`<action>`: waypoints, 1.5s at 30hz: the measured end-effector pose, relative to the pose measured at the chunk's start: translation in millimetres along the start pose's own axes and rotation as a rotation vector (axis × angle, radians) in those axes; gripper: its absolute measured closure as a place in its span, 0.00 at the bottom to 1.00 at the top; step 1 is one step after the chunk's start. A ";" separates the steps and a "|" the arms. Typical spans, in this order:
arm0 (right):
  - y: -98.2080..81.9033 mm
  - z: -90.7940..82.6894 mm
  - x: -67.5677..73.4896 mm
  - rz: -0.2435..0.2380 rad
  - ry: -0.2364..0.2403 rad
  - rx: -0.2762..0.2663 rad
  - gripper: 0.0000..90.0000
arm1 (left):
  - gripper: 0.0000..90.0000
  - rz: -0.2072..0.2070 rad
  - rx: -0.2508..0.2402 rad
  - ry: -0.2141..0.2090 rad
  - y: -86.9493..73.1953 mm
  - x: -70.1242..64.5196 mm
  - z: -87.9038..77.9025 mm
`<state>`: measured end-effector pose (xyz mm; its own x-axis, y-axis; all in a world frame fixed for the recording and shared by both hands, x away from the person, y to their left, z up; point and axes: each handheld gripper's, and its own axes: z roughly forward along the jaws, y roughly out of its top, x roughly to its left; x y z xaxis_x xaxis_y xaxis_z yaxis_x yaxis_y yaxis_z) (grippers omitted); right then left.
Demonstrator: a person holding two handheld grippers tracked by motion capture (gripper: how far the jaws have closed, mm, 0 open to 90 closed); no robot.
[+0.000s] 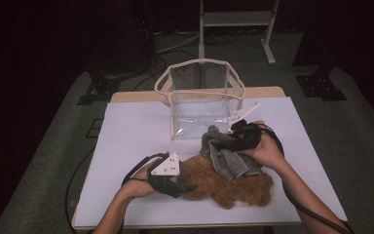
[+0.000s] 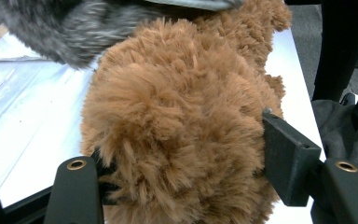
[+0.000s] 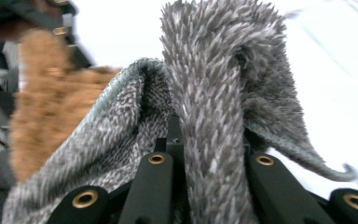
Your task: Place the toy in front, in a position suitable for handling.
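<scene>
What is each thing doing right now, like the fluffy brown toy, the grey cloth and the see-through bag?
Fluffy brown plush toy: lying on the white table, squeezed by the left gripper.
Fuzzy grey cloth: bunched, draped over the toy, pinched by the right gripper.
Clear plastic bag with cream trim: upright, open at the top, looks empty.

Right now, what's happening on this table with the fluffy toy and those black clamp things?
A person works with a hand-held gripper in each hand. The left gripper clamps one end of a brown plush toy lying on the white table. The right gripper is shut on a fold of grey fuzzy cloth, which drapes over the toy. A clear bag with cream trim stands open just behind them, with nothing visibly inside.
</scene>
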<state>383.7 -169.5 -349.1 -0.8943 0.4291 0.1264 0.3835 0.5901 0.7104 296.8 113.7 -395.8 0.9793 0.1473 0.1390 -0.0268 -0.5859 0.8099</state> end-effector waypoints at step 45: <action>-60.0 -16.7 1.9 0.044 0.099 -0.054 0.87 | 0.16 -0.102 -0.096 0.047 -21.1 23.5 3.1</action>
<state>355.1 -215.5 -379.9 -0.8965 0.3825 0.2237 0.4120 0.5336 0.7386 321.0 127.0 -411.3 0.9674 0.2411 0.0781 0.0511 -0.4875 0.8716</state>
